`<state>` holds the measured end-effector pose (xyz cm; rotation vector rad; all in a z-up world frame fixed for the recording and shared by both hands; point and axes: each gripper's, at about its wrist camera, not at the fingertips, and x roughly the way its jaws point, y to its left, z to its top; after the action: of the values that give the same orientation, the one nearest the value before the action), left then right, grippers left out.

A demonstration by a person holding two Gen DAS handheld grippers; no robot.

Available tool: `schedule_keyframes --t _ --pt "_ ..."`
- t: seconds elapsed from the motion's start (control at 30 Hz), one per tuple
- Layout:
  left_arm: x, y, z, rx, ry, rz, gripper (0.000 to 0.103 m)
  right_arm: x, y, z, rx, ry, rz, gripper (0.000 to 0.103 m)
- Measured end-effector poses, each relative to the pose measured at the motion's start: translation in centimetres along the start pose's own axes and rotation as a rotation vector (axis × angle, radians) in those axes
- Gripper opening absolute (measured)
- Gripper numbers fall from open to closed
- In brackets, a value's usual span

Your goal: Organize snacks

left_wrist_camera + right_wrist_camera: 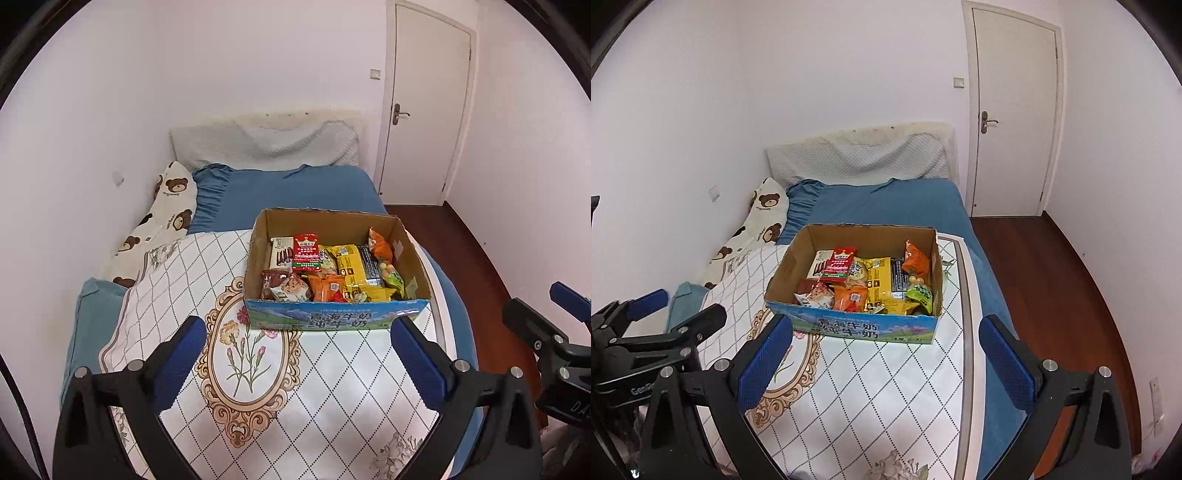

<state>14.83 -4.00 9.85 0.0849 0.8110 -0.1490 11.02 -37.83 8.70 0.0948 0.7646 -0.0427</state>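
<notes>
at the far left a bear-print pillow (168, 214) lies along the wall, just beside the blue bedsheet (295, 188) that covers the bed. nearer the camera, a white checked cloth (332, 387) with a flower medallion is spread over the bed. the left gripper (299, 354) hovers low over this cloth with its blue-padded fingers (183, 354) spread wide and nothing between them; the flower medallion shows in the gap.

ahead of it, on the far part of the cloth, sits the open cardboard box (332, 317), its blue printed front wall facing the camera. the snacks are all inside it: a cream wafer pack (281, 252) at the back left, a red packet (306, 253) leaning on it, a brown packet (273, 282) at the front left, orange packets (327, 286) in the front middle, a yellow bag (351, 266) to their right, and an orange bag (380, 245) standing upright against the right wall with a green pack (393, 278) below it.

the right gripper (886, 354) hangs to the right of the left one, over the cloth's right edge, with its jaws equally wide apart and holding nothing. the box lies just beyond its fingertips, apart from them. further right come dark wooden floor (1052, 277) and a closed white door (1012, 110).
</notes>
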Motion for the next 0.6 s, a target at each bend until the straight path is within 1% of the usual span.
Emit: schedule_keyframes --t 0.2,0.27,0.4,0.6 --pt "2.6 0.2 0.4 -0.014 0.005 0.033 0.102 2.4 -0.3 0.0 0.005 0.004 -0.031 0.103" --pt "3.6 0.2 0.7 -0.020 0.009 0.034 0.102 3.6 -0.5 -0.1 0.009 0.011 -0.047 0.103" --pt "5.8 0.3 1.0 -0.017 0.021 0.061 0.102 6.0 -0.9 0.0 0.017 0.026 -0.062 0.103" --pt "9.0 0.1 1.2 0.000 0.069 0.071 0.102 9.1 -1.4 0.3 0.025 0.052 -0.073 0.103"
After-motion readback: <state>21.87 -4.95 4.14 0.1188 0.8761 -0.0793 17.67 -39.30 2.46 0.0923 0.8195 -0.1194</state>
